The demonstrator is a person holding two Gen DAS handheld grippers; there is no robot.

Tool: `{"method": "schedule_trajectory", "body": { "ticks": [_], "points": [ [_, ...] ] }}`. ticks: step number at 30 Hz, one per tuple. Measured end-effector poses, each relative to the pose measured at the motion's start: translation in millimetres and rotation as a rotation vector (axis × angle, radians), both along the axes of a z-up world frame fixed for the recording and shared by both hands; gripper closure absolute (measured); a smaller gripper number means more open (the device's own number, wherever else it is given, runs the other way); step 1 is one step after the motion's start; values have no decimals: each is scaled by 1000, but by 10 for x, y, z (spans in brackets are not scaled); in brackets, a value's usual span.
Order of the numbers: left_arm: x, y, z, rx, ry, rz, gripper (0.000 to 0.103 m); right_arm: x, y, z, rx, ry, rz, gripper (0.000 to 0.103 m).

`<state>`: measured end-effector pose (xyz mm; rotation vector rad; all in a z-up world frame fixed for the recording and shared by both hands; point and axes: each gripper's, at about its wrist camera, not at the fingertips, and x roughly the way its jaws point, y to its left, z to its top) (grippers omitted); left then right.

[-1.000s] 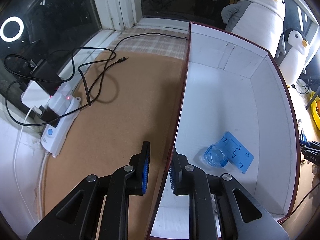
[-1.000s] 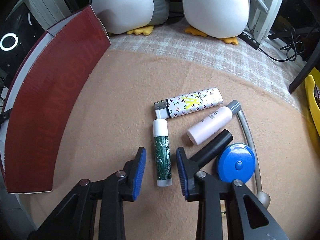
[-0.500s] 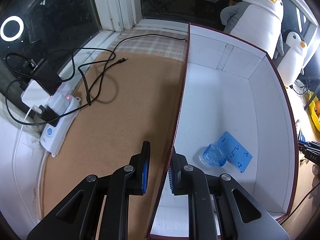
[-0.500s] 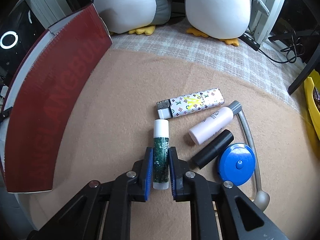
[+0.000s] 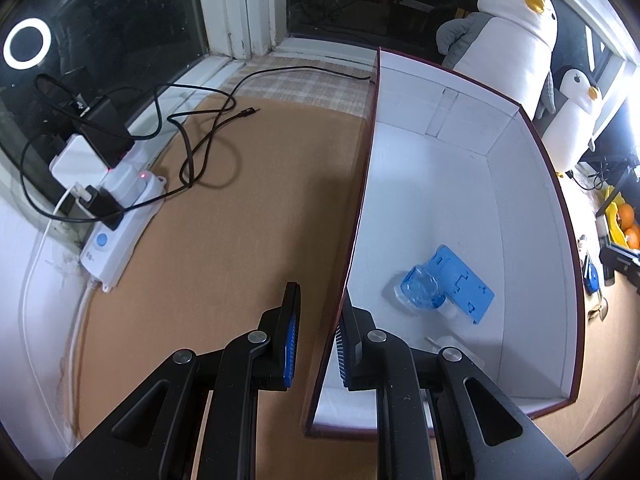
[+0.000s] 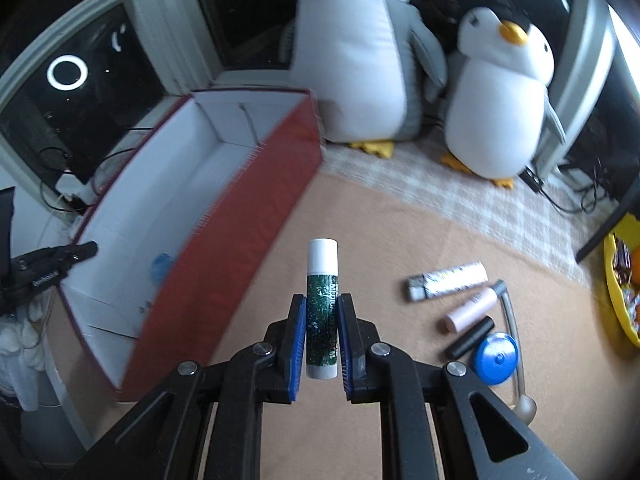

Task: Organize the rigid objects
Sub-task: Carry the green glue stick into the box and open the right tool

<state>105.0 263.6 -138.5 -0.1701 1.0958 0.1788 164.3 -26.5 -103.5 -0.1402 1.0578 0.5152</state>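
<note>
The left wrist view looks down from close above the box [image 5: 460, 208] wall, facing the window. The right wrist view sits higher, facing the penguin toys [image 6: 500, 96]. Both views share the box and the penguins.

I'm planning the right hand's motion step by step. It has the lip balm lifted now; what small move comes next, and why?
Probably swing the right gripper left, over the red box. Its jaws are shut on the lip balm, lifted off the table, and the box stands open just to its left with a blue item already inside.
</note>
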Motion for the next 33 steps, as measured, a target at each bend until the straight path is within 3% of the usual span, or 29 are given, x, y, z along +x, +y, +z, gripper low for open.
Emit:
{"method": "schedule_trajectory", "body": {
  "ticks": [14, 33],
  "points": [
    [-197, -9, 6, -5, -29, -3, 91, -251, 762, 218, 7, -32, 118, 89],
    [-248, -20, 8, -17, -67, -12, 96, -422, 1352, -15, -84, -19, 177, 89]
  ]
}}
